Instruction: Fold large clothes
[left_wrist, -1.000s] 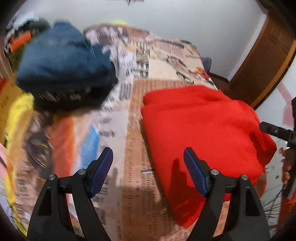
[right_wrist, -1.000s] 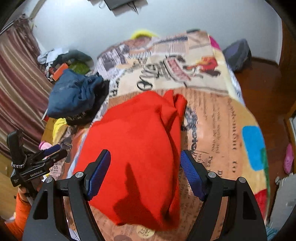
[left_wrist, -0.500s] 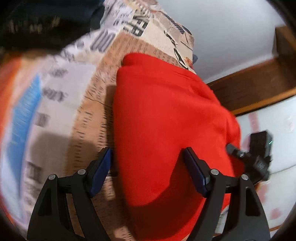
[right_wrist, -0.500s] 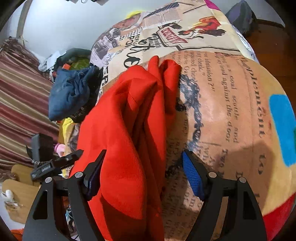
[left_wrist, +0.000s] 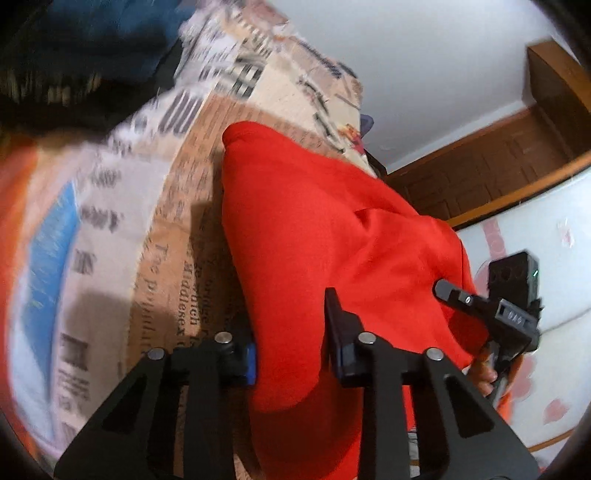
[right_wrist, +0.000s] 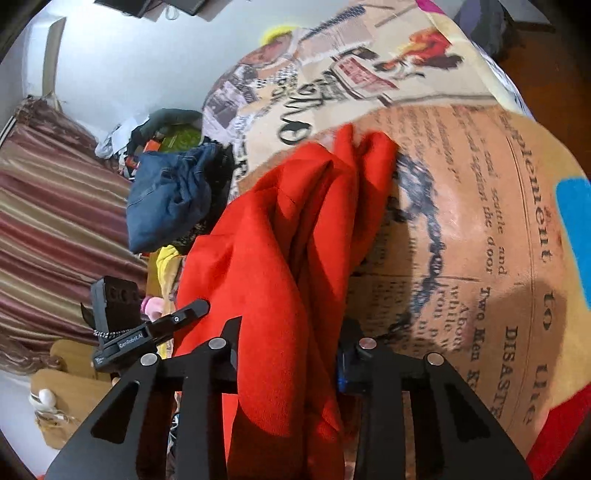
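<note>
**A:** Item one, the left gripper (left_wrist: 291, 343). Material and condition?

**B:** Black rigid frame with round metal pins; a blue pad (left_wrist: 250, 363) shows on one finger. The fingers are clamped on a fold of the red garment (left_wrist: 325, 221), with cloth bunched between them and hanging down below the grip.

**A:** Item two, the right gripper (right_wrist: 290, 350)?

**B:** Same black frame, with a sliver of blue pad (right_wrist: 340, 373) at the right-hand finger. It too is closed on the red garment (right_wrist: 280, 258), with a thick gathered band of cloth passing between the fingers.

**A:** The garment itself?

**B:** Bright red, matte, soft woven or knit cloth. From the right wrist view it runs in long ridged folds away from the fingers and ends in a crumpled tip on the bedspread (right_wrist: 480, 221). From the left wrist view it is a broad smooth sheet with one crease. Each gripper appears in the other's view at the garment's edge.

**A:** What lies under it?

**B:** A bedspread (left_wrist: 177, 206) printed like old newspaper, with tan panels, black lettering and blue and red patches.

**A:** Further out?

**B:** A heap of dark blue denim (right_wrist: 170, 195) on darker cloth beside the garment, a striped maroon curtain (right_wrist: 55, 206), a white wall (left_wrist: 424, 66) and brown wooden trim (left_wrist: 498, 162).
</note>
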